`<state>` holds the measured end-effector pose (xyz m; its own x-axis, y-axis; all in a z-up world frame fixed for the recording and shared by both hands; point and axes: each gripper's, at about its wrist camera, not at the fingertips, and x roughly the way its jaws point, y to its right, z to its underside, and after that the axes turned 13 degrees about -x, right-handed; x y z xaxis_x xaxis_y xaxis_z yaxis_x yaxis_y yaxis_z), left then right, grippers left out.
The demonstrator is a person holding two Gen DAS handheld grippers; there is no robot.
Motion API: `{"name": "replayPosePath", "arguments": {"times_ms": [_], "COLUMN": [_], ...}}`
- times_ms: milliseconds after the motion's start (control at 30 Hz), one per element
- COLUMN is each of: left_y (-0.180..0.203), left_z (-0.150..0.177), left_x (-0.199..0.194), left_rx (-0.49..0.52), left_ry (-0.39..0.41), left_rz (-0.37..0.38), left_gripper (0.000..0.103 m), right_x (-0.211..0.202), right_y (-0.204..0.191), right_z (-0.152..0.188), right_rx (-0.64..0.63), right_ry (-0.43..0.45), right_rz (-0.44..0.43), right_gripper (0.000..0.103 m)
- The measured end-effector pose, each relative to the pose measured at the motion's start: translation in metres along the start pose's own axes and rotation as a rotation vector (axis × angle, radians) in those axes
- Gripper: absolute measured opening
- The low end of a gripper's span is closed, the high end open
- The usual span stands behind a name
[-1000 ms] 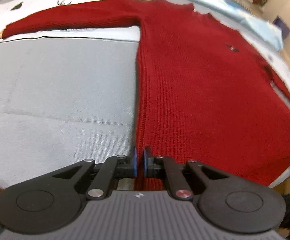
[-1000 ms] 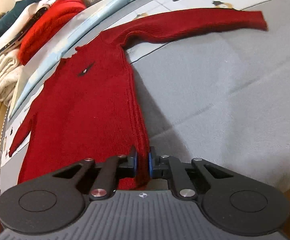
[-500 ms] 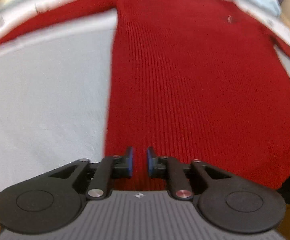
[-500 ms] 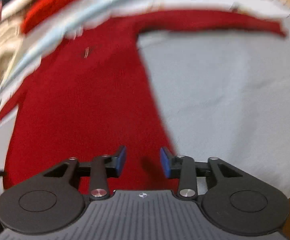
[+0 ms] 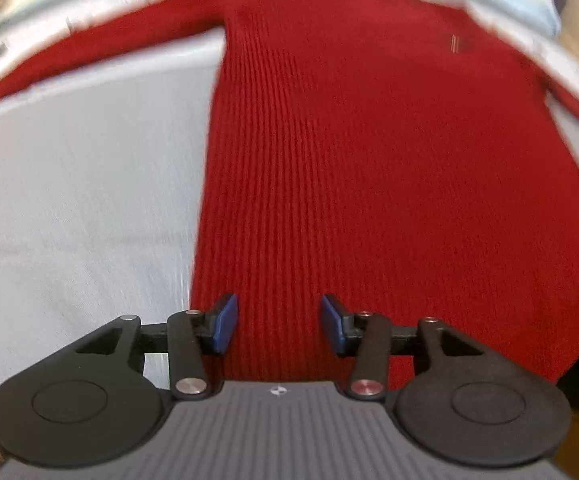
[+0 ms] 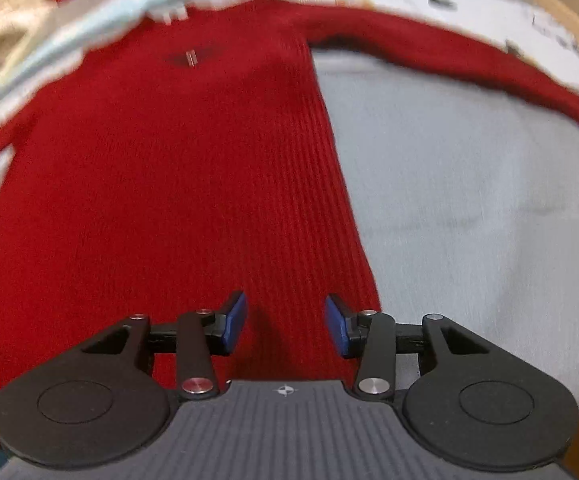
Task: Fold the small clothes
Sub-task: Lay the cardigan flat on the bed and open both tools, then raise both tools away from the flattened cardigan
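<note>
A red knitted sweater (image 5: 369, 152) lies flat on a grey cloth surface (image 5: 81, 208), sleeves spread out to both sides. It also fills the right wrist view (image 6: 177, 184). My left gripper (image 5: 277, 322) is open and empty above the hem near the sweater's left edge. My right gripper (image 6: 285, 322) is open and empty above the hem near the sweater's right edge. Both views are blurred by motion.
The grey cloth (image 6: 469, 216) extends to the right of the sweater. A pale blue and white sheet (image 5: 509, 4) lies beyond the collar. A pile of other clothes (image 6: 13, 12) sits at the far left of the right wrist view.
Both grippers were shut on the sweater's bottom corners a second ago. They have let go and opened wide, and have shifted inward over the hem.
</note>
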<state>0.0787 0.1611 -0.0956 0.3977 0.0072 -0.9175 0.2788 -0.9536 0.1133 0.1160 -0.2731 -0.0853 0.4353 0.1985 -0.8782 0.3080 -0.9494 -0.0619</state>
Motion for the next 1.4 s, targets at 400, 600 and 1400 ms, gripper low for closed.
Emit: {"name": "replayPosePath", "arguments": {"times_ms": [400, 600, 1400], "left_y": [0.044, 0.068, -0.049], "left_z": [-0.067, -0.133, -0.237], "left_x": [-0.076, -0.113, 0.007], "left_rx": [-0.115, -0.025, -0.429], "left_ry": [0.399, 0.562, 0.339], "left_rz": [-0.002, -0.026, -0.067], "left_gripper": [0.059, 0.068, 0.038], "right_x": [-0.032, -0.044, -0.071], "right_y": [-0.037, -0.05, -0.115], "right_z": [-0.063, -0.085, -0.227], "right_rx": [0.026, 0.036, -0.154], "right_ry": [0.358, 0.441, 0.544], "right_rz": [0.014, 0.007, 0.136], "right_gripper": [0.05, 0.054, 0.065]}}
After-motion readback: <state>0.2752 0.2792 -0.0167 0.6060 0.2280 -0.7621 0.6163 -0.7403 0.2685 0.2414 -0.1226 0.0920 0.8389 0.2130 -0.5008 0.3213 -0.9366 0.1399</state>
